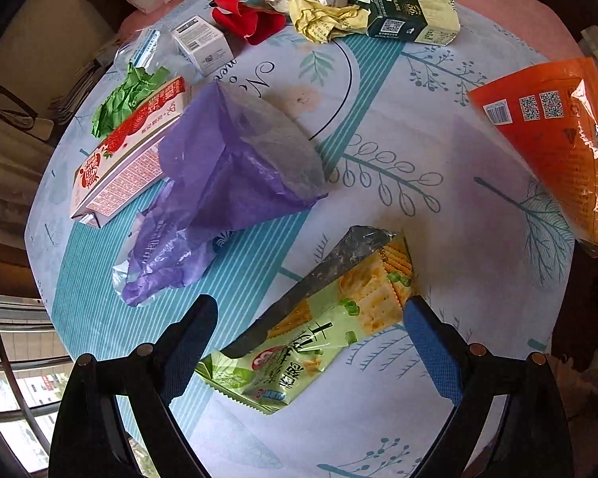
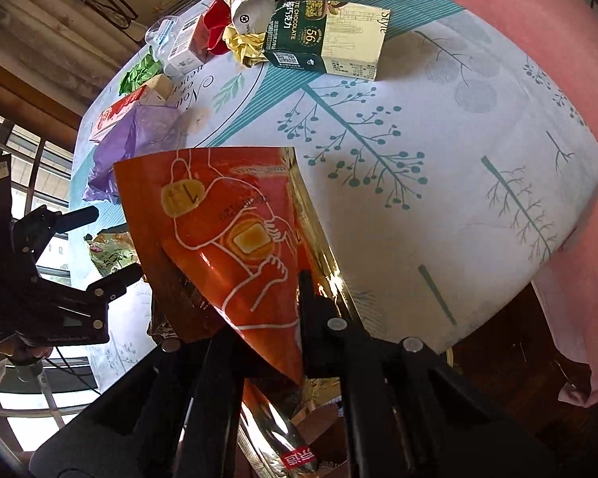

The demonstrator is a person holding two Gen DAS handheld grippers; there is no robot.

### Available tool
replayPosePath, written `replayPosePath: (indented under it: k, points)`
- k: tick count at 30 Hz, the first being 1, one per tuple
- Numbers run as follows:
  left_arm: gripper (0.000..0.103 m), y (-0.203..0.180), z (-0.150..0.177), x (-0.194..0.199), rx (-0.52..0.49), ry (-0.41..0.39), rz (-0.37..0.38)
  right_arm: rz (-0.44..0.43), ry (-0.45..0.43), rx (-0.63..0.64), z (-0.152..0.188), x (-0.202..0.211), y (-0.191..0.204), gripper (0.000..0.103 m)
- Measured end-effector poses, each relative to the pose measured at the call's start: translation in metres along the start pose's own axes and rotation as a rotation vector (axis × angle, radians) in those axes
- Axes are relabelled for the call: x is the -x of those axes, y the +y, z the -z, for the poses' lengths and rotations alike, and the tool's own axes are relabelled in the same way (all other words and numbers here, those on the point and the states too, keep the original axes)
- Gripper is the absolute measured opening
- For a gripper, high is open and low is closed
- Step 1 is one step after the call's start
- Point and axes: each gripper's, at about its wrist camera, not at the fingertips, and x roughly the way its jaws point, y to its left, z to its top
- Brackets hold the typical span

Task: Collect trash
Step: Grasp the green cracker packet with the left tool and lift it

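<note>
Cluttered cloth-covered surface (image 1: 438, 127): left gripper (image 1: 311, 342) jaws open over green crinkly cracker wrapper (image 1: 299, 350); right gripper (image 2: 259, 342) pinches glossy orange foil pouch (image 2: 235, 239), which could slip out.

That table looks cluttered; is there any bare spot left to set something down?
Yes. The tablecloth is bare between the purple bag and the orange packet, and below the chocolate box. Crowded: the far edge with crumpled paper, and the left by the strawberry box.

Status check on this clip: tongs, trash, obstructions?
Right tongs shut on orange snack bag, lifted. Left tongs open over green cracker wrapper, not gripping. Purple plastic bag beside, not blocking.
</note>
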Motion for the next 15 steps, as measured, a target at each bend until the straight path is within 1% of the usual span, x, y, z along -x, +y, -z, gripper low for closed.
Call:
replayPosePath:
  k: [1, 5, 6, 7, 8, 10, 11, 12, 13, 14, 15]
  points:
    - [0.096, -0.002, 0.002, -0.001, -0.003, 0.007, 0.004, -0.003, 0.002, -0.004, 0.001, 0.002, -0.001, 0.004]
    - [0.095, -0.011, 0.010, -0.014, -0.037, 0.062, -0.032, -0.003, 0.008, -0.018, 0.008, 0.010, -0.007, 0.004]
    - [0.092, -0.010, 0.012, -0.012, -0.027, 0.036, -0.022, -0.005, 0.011, -0.025, 0.009, 0.009, -0.008, 0.004]
    - [0.090, -0.011, 0.014, -0.011, -0.029, 0.035, -0.011, -0.007, 0.015, -0.034, 0.011, 0.009, -0.010, 0.004]
    - [0.084, -0.010, 0.014, -0.010, -0.022, 0.038, 0.014, -0.012, 0.019, -0.042, 0.013, 0.009, -0.012, 0.004]
    - [0.064, -0.005, 0.014, -0.010, 0.017, 0.054, 0.084, -0.020, 0.025, -0.051, 0.015, 0.007, -0.013, 0.004]
    - [0.060, -0.004, 0.014, -0.009, 0.033, 0.053, 0.082, -0.022, 0.027, -0.052, 0.017, 0.006, -0.014, 0.004]
    - [0.050, -0.003, 0.014, -0.007, 0.041, 0.048, 0.084, -0.024, 0.031, -0.054, 0.018, 0.006, -0.015, 0.004]
    - [0.045, -0.003, 0.013, -0.006, 0.044, 0.044, 0.083, -0.026, 0.034, -0.055, 0.020, 0.005, -0.015, 0.004]
    - [0.036, -0.003, 0.011, -0.005, 0.050, 0.044, 0.084, -0.028, 0.036, -0.057, 0.021, 0.004, -0.016, 0.004]
    - [0.030, -0.004, 0.010, -0.004, 0.058, 0.046, 0.079, -0.031, 0.038, -0.059, 0.023, 0.004, -0.016, 0.004]
